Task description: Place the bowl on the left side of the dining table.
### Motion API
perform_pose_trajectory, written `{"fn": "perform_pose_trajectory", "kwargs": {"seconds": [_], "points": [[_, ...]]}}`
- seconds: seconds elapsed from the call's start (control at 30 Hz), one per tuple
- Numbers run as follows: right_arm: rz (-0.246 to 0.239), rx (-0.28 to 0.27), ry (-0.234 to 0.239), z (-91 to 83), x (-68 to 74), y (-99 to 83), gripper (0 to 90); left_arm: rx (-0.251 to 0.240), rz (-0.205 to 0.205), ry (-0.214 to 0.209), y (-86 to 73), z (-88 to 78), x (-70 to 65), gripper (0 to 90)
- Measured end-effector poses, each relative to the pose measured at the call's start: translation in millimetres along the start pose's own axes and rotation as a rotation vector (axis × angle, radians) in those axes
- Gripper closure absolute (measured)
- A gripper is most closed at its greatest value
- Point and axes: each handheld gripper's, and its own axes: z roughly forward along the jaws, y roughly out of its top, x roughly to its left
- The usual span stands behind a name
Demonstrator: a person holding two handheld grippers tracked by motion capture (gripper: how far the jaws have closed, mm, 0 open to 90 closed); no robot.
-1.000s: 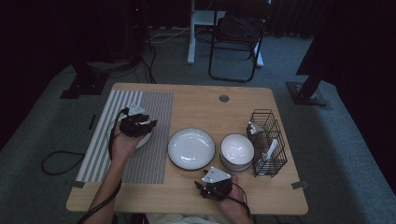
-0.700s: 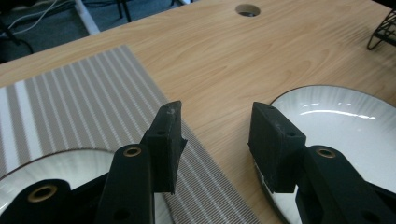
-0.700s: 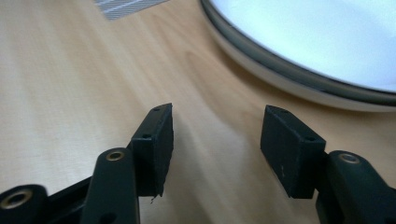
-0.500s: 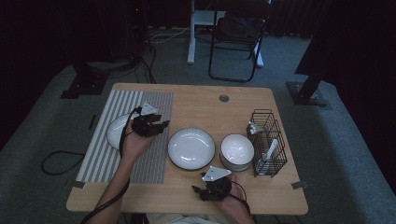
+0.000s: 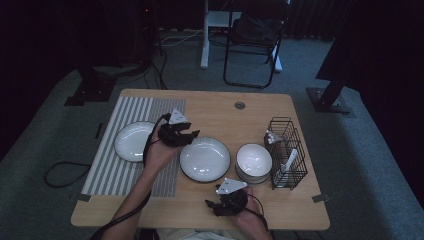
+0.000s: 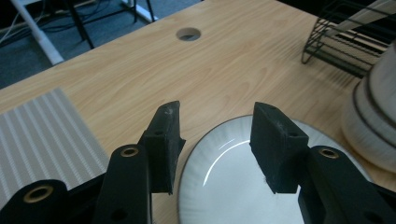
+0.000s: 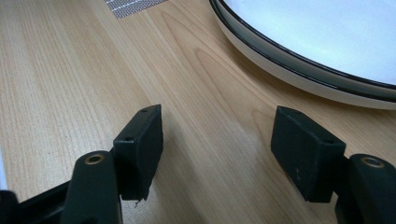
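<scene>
Jaws of my left gripper (image 6: 215, 140) have just been opening and stand apart, empty, above the far left rim of the round, glossy, dark-edged white plate (image 5: 205, 159) at mid-table, while my right gripper (image 7: 217, 149) gapes over bare wood near it.

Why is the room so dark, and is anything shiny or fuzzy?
High view: dim room, only the table lit. Left gripper view: a bright glare streak on the middle plate; the bowl stack at the edge is blurred. Right gripper view: the plate's white inside looks washed out.
</scene>
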Motion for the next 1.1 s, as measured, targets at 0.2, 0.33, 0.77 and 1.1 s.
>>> {"fn": "perform_pose_trajectory", "kwargs": {"seconds": [0.2, 0.33, 0.77, 1.1], "points": [[0.001, 0.0, -0.002, 0.0, 0.3, 0.0, 33.7, 0.001, 0.019, -0.023, 7.4, 7.3, -11.6, 53.9], [0.002, 0.0, -0.003, 0.0, 0.5, 0.0, 33.7, -0.002, 0.029, -0.046, 12.0, 9.8, -18.6, 53.9], [0.003, 0.0, -0.004, -0.1, 1.3, -0.1, 33.8, -0.016, 0.057, -0.107, 26.2, 17.5, -41.2, 53.8], [-0.001, -0.001, -0.004, -0.1, 1.5, -0.3, 33.7, -0.018, 0.076, -0.18, 38.3, 25.9, -62.0, 53.9]]}}
